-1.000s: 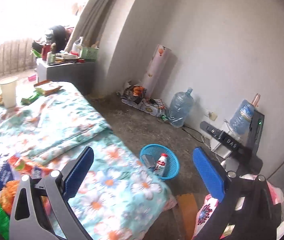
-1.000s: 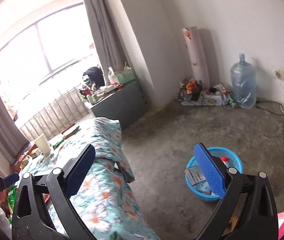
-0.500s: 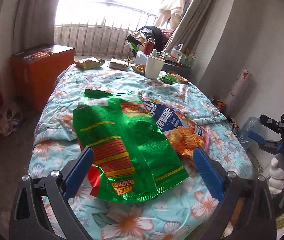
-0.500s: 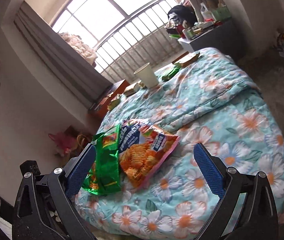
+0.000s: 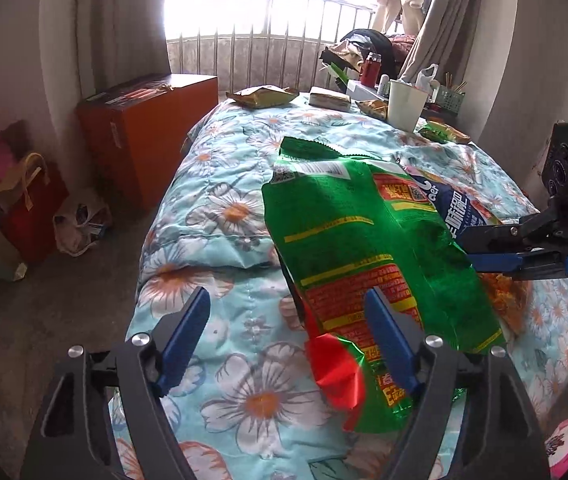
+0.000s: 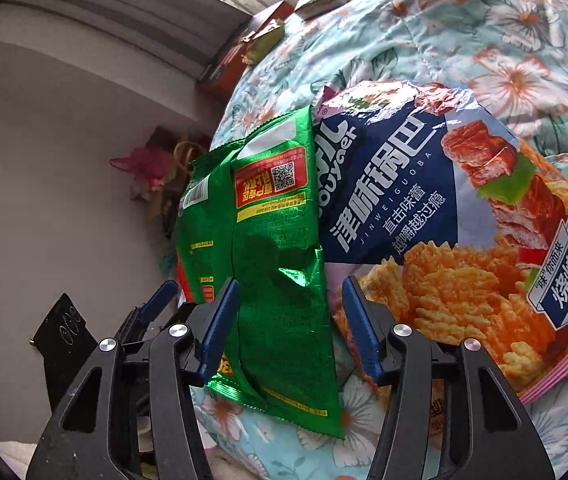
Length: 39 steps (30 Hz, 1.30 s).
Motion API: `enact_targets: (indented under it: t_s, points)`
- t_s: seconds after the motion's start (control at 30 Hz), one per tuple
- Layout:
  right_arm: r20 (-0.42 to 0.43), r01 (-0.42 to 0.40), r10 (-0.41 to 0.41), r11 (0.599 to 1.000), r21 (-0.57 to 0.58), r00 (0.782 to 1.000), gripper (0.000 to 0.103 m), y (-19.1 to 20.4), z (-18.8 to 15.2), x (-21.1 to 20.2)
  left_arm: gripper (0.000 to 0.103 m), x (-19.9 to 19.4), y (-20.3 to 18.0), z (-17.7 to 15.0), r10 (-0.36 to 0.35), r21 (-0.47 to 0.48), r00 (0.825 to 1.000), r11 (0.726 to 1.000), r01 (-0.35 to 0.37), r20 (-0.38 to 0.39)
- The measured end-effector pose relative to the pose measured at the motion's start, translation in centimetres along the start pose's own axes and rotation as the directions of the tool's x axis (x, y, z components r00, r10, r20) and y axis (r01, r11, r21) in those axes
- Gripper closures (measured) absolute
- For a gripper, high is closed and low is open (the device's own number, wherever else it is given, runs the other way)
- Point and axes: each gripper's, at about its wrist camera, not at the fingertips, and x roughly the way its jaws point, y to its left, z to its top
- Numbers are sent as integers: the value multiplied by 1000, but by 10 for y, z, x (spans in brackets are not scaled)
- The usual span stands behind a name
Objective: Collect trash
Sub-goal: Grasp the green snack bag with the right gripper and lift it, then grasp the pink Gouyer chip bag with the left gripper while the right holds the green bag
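Crinkled green foil snack bag (image 6: 275,248) lies on the floral quilt (image 5: 219,208), overlapping a blue-and-orange crisp packet (image 6: 464,216). Right gripper (image 6: 290,300) is nearer — jaws just closing, straddling the bag's near end, pads not yet pressing. Bag's long axis runs 12 to 6. Left gripper (image 5: 288,320), also closing, part-spread, empty; bag at its 1 o'clock.
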Motion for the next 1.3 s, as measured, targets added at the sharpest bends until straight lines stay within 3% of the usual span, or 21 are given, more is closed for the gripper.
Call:
enact_targets:
  t_s: [0.17, 0.33, 0.5, 0.6, 0.67, 0.73, 0.8, 0.87, 0.93, 0.97, 1.0, 1.07, 1.13, 1.3]
  points:
    - [-65, -14, 13, 1000, -9, 998, 55, 7, 4, 15, 34, 14, 3, -4, -11, -1, 999, 1000, 11, -49]
    - [-105, -41, 41, 999, -3, 994, 73, 14, 2, 27, 34, 18, 4, -6, -19, -7, 998, 1000, 19, -58]
    - [-32, -107, 106, 993, -51, 994, 100, 38, 2, 12, 34, 13, 11, -3, -62, -45, 997, 997, 60, -37]
    - [68, -98, 103, 992, -79, 992, 102, 43, -1, -21, 34, -4, 16, 4, -121, -91, 992, 988, 124, 36]
    - [161, -125, 135, 990, -72, 978, 102, 37, -2, -54, 34, -16, 14, 10, -175, -99, 980, 978, 184, 91]
    - [273, -114, 126, 992, -58, 954, 102, 25, -1, -90, 34, -22, 6, 15, -263, -97, 959, 957, 273, 103]
    - [362, -95, 91, 995, -6, 928, 102, 5, -1, -121, 34, -18, -7, 17, -376, -106, 924, 918, 381, 63]
    - [416, -65, 31, 996, 67, 909, 102, -19, 0, -143, 34, -8, -22, 17, -492, -150, 871, 860, 487, 9]
    - [430, -48, -12, 991, 128, 903, 102, -40, -2, -152, 34, 7, -38, 14, -593, -218, 804, 792, 570, -53]
    - [428, -38, -32, 987, 153, 903, 102, -54, -5, -157, 35, 16, -46, 12, -631, -254, 772, 762, 596, -82]
    - [421, -14, -62, 984, 175, 905, 102, -63, -7, -156, 38, 25, -54, 9, -649, -286, 752, 747, 600, -119]
    - [398, 21, -106, 977, 213, 911, 102, -76, -11, -151, 40, 42, -68, 4, -666, -328, 726, 733, 596, -168]
    - [383, 32, -122, 972, 234, 916, 102, -86, -16, -149, 44, 56, -77, 2, -666, -363, 718, 732, 576, -204]
    - [362, 33, -126, 967, 252, 924, 101, -96, -22, -142, 48, 70, -84, 13, -696, -401, 706, 689, 603, -135]
